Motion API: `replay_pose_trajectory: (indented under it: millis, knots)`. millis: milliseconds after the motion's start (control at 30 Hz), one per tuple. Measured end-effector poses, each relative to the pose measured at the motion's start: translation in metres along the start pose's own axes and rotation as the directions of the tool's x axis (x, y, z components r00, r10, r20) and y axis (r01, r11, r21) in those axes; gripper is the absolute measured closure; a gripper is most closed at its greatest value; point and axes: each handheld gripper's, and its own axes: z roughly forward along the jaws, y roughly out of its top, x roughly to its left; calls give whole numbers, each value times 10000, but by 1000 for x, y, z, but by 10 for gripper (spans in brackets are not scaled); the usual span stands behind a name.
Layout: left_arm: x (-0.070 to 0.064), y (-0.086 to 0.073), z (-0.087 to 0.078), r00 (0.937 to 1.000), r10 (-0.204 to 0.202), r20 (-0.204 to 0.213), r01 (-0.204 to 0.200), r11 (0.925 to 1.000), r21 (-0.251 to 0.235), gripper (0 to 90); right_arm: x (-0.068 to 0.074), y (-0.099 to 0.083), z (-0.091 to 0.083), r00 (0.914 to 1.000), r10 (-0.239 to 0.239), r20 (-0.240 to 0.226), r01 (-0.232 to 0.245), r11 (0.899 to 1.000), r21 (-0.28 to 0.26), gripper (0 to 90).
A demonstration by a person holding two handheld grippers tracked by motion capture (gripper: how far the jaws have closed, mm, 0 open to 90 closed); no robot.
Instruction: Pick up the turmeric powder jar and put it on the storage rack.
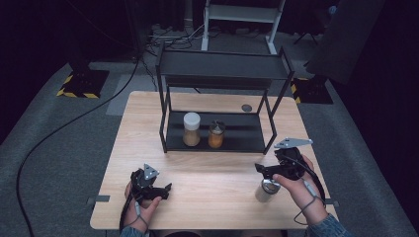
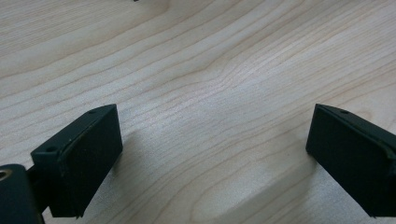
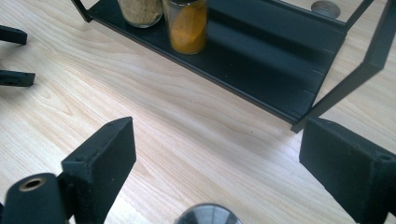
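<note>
Close to the person, a small jar with a shiny lid (image 1: 267, 189) stands on the tabletop (image 1: 212, 197), well apart from the rack. The right claw (image 1: 263, 170) hangs just above it, jaws wide apart, the lid peeking up between them. The left claw (image 1: 165, 190) sits low over bare wood, its jaws wide apart too. Farther back stands a black rack (image 1: 247, 140). On its bottom shelf are a white-lidded jar (image 1: 191, 129) and an orange jar (image 1: 216, 135), side by side.
</note>
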Motion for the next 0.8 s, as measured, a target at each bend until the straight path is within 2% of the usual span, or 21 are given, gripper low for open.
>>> replay_pose_trajectory:
  millis: [400,800]
  knots:
    - [0,0,0,10000,0,1,0,10000,0,34,-2,-29,-6,9995,215,-244,-219,9996,-179,103]
    - [0,0,0,10000,5,0,-5,10000,7,34,-1,-54,-3,9996,101,-266,-106,9998,-184,101]
